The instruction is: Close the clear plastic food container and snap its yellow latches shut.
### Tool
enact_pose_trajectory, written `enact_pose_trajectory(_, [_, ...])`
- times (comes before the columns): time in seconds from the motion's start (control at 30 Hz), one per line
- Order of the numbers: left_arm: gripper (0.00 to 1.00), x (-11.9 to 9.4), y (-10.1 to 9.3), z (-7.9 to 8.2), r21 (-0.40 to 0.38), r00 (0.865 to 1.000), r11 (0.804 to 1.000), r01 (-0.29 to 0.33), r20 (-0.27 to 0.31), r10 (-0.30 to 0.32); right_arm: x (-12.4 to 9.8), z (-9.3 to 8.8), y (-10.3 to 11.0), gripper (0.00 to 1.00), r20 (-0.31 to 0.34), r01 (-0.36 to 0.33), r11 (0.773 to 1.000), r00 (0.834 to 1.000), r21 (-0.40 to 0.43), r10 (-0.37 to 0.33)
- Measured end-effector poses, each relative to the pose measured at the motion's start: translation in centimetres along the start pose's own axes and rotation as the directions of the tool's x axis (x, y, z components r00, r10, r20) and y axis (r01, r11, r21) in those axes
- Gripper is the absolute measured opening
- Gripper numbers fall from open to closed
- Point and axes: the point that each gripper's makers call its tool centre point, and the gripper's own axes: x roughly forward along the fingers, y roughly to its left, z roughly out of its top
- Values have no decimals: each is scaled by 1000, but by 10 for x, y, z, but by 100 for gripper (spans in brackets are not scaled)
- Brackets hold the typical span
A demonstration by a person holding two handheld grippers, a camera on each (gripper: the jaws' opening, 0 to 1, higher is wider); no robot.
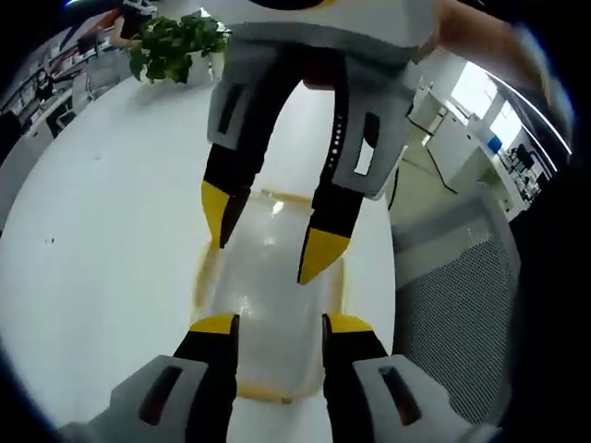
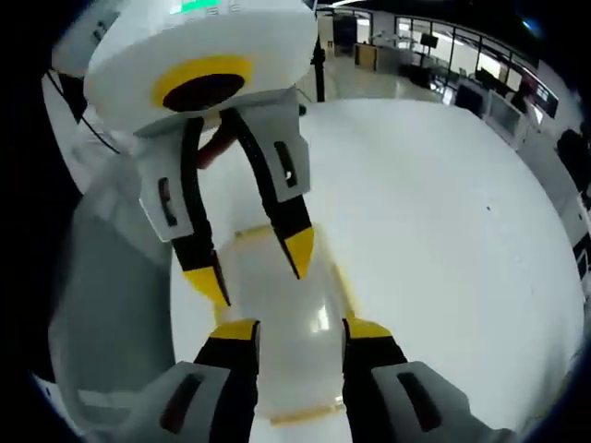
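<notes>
Left gripper view: grippers (image 1: 273,324) facing, tip-to-tip.

a clear container (image 1: 272,305) with yellow latches is seen lying on a white table (image 1: 102,240). the left gripper (image 1: 274,325) is held over its near end, jaws parted. the right gripper (image 1: 268,242) is held over its far end, jaws also apart. a potted plant (image 1: 175,41) is seen beyond.

one clear container (image 1: 268,305), two hand-held grippers — left (image 1: 272,323) and right (image 2: 300,328) — one potted plant (image 1: 175,41), one white table (image 1: 102,231).
</notes>
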Motion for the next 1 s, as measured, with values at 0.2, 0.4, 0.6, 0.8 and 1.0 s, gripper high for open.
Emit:
enact_pose_trajectory(0.2, [41,0,-4,0,-6,1000,1000,7,5,-7,1,2,-10,34,13,15,999,1000,38,-16])
enact_pose_trajectory(0.4, [46,2,-9,-1,64,1000,998,-15,-12,16,5,-2,-15,37,-1,6,999,1000,48,-6])
enact_pose_trajectory(0.6, [49,4,-13,-4,116,998,992,-57,-26,60,10,-6,-15,42,-25,-24,999,999,46,25])
enact_pose_trajectory(0.8, [49,6,-10,-4,143,995,985,-95,-31,100,10,-2,-18,43,-39,-55,998,998,30,56])
enact_pose_trajectory(1.0, [51,9,-11,-3,150,991,982,-117,-45,125,11,4,-21,44,-55,-91,996,994,21,92])
